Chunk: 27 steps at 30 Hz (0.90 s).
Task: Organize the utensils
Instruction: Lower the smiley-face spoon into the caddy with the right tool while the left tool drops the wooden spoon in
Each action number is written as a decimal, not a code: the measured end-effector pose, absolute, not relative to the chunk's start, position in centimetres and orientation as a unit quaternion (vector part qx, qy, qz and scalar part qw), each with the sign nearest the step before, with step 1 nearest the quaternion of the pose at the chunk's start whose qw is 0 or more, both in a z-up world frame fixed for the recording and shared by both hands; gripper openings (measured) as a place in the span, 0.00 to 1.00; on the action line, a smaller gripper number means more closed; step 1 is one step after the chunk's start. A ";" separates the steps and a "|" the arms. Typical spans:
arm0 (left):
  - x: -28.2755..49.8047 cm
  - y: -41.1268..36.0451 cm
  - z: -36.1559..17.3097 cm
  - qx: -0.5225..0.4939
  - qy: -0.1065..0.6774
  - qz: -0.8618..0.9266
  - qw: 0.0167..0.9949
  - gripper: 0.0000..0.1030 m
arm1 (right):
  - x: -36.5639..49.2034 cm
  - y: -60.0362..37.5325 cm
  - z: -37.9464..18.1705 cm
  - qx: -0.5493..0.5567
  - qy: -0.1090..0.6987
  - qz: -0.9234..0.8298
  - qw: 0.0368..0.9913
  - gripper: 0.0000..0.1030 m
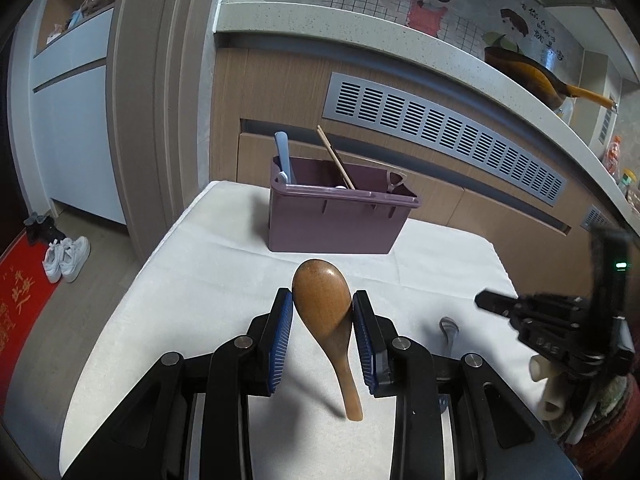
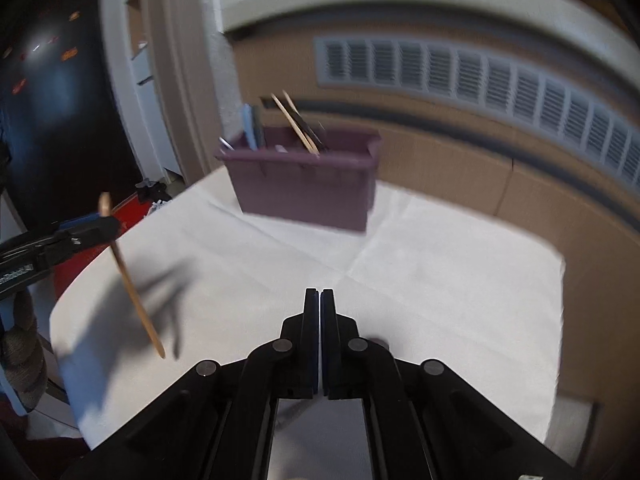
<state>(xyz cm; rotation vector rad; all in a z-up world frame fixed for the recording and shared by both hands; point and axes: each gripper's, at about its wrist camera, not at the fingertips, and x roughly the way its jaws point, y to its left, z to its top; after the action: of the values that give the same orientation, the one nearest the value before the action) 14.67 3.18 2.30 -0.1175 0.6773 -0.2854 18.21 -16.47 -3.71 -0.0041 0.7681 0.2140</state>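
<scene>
My left gripper [image 1: 322, 300] is shut on the bowl of a wooden spoon [image 1: 325, 308], whose handle hangs down toward me above the white-clothed table [image 1: 180, 280]. In the right wrist view the left gripper [image 2: 106, 226] shows at the left with the wooden spoon [image 2: 136, 300] slanting down from it. A purple utensil holder [image 1: 332, 224] stands at the table's far end with a blue-handled utensil [image 1: 283, 156] and chopsticks [image 1: 336, 158] in it. My right gripper [image 2: 321, 294] is shut, with nothing seen between its pads. A metal spoon [image 1: 448, 330] shows beside my left gripper's right finger.
Behind the holder [image 2: 308, 188] runs a wooden cabinet front with a grey vent grille [image 1: 440, 136]. A pan [image 1: 532, 76] sits on the counter above. White shoes [image 1: 66, 258] and a red mat [image 1: 20, 300] lie on the floor left of the table.
</scene>
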 end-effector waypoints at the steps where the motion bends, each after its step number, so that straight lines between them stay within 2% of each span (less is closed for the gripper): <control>1: 14.6 3.2 2.3 -0.056 0.329 -0.139 0.932 0.30 | 18.5 -17.2 -4.6 0.014 0.390 0.095 0.916 0.02; 8: 15.1 3.8 1.4 -0.060 0.336 -0.130 0.931 0.31 | 20.1 -21.1 -11.4 0.157 0.476 0.022 0.865 0.06; 11: 15.6 4.4 0.9 -0.070 0.344 -0.124 0.928 0.31 | 20.5 -20.2 -11.5 0.169 0.463 0.023 0.870 0.18; 13: 15.8 4.7 0.4 -0.076 0.349 -0.120 0.926 0.31 | 20.8 -19.3 -11.4 0.165 0.453 0.020 0.876 0.34; 15: 16.1 5.0 0.1 -0.078 0.354 -0.116 0.925 0.31 | 21.1 -18.2 -11.3 0.155 0.448 0.019 0.880 0.46; 16: 16.2 5.1 -0.1 -0.081 0.357 -0.115 0.924 0.31 | 21.3 -17.6 -11.3 0.149 0.448 0.018 0.881 0.48; 20: 16.5 5.5 -0.3 -0.088 0.361 -0.114 0.922 0.31 | 22.7 -16.3 -11.4 0.111 0.444 0.015 0.889 0.48; 23: 16.5 5.5 -0.4 -0.087 0.360 -0.114 0.922 0.31 | 23.7 -13.6 -11.5 0.005 0.451 0.002 0.892 0.46; 25: 16.4 5.4 -0.3 -0.085 0.357 -0.115 0.923 0.31 | 23.6 -12.6 -11.4 -0.022 0.451 0.020 0.892 0.25; 27: 16.2 5.3 -0.1 -0.080 0.354 -0.116 0.925 0.31 | 23.3 -12.5 -11.1 -0.031 0.454 0.031 0.890 0.25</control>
<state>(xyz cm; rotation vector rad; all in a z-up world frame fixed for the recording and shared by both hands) 16.20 5.30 -0.11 -0.1633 0.7254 -0.2385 23.33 -12.51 -11.05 -0.0651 0.9434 0.0648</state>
